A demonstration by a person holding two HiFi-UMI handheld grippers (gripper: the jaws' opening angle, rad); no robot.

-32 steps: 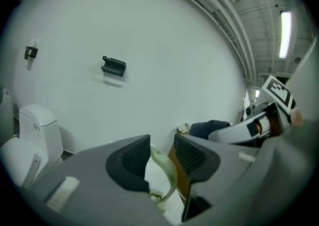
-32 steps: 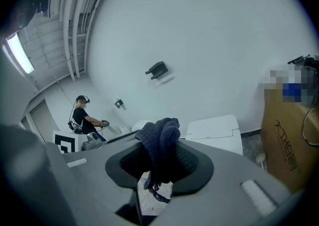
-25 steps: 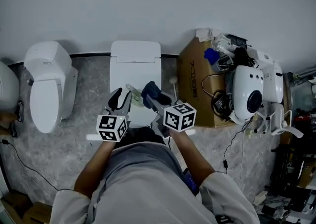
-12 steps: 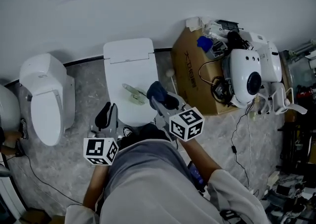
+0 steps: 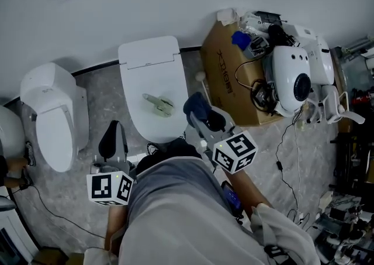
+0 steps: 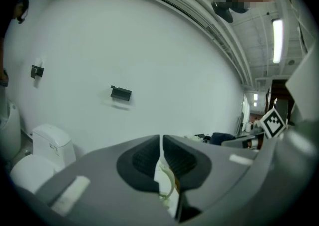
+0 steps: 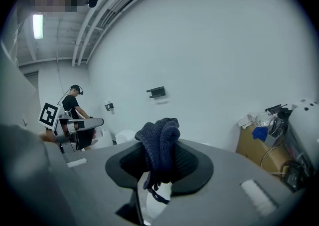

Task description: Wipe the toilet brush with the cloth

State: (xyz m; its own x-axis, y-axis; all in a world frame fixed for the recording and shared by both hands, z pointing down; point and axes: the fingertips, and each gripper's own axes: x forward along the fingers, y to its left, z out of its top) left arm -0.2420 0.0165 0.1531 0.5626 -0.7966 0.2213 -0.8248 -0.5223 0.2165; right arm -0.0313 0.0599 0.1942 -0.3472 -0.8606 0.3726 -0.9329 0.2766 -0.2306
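Observation:
A pale green toilet brush point(image 5: 156, 103) lies on the closed lid of the white toilet point(image 5: 146, 62) in the middle of the head view. My right gripper point(image 5: 203, 119) is just right of the lid, shut on a dark blue cloth point(image 5: 196, 107); in the right gripper view the cloth point(image 7: 160, 142) bulges up between the jaws of that gripper point(image 7: 159, 162). My left gripper point(image 5: 111, 136) is off the toilet's left side, above the floor. In the left gripper view its jaws point(image 6: 161, 156) are shut with nothing held, and the brush point(image 6: 168, 190) shows beyond them.
A second white toilet point(image 5: 52, 112) stands at the left. A cardboard box point(image 5: 225, 74) with a white machine point(image 5: 295, 85) and cables lies to the right. A white stick point(image 5: 203, 79) stands between toilet and box. Another person point(image 7: 75, 113) is at the far left.
My left gripper has drawn back from the brush to the left and down off the toilet, leaving the brush on the lid. The right gripper with the cloth has drifted slightly right.

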